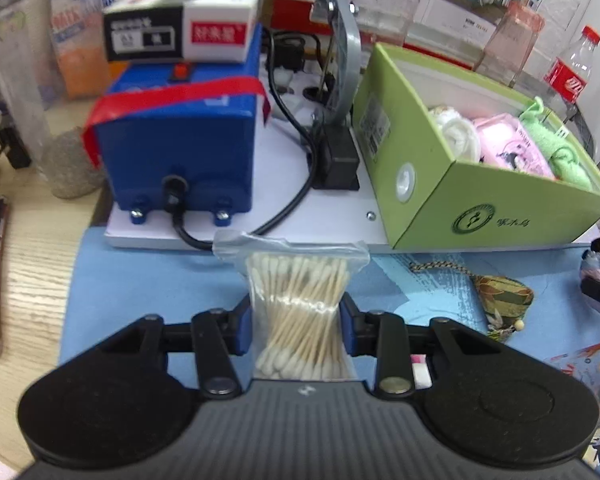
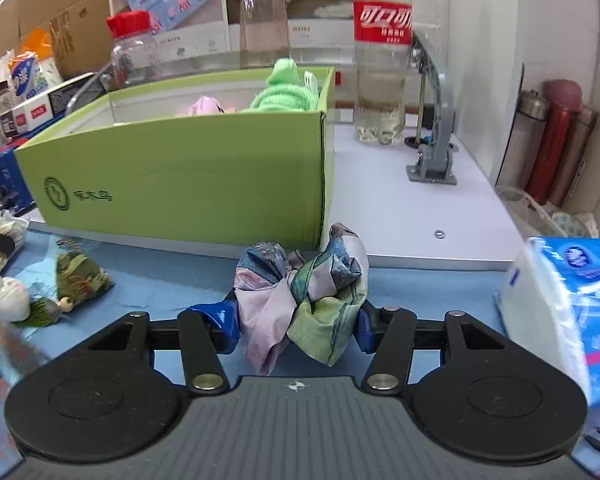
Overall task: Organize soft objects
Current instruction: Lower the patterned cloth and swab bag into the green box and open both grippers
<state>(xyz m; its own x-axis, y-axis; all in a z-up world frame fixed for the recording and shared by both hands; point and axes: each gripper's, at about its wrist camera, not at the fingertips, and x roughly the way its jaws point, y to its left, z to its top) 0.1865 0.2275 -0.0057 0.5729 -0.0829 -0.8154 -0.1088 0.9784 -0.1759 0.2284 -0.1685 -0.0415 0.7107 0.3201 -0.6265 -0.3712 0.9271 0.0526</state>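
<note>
My left gripper point(image 1: 296, 322) is shut on a clear zip bag of cotton swabs point(image 1: 300, 300), squeezing its middle just above the blue mat point(image 1: 152, 276). My right gripper point(image 2: 298, 326) is shut on a bunched scarf of pink, blue and green cloth point(image 2: 304, 292), which rests on the mat in front of the green box. The green cardboard box point(image 1: 496, 212) point(image 2: 188, 184) stands open on the white board, holding a white soft item point(image 1: 458, 132), a pink packet point(image 1: 508, 146) and a green towel point(image 1: 556, 148) point(image 2: 286, 94).
A blue machine point(image 1: 180, 140) with a black cable stands left of the box. A patterned pouch point(image 1: 504, 296) point(image 2: 78, 276) lies on the mat. A tissue pack point(image 2: 568, 312) sits at the right. Bottles point(image 2: 382, 64) and jars stand behind the box.
</note>
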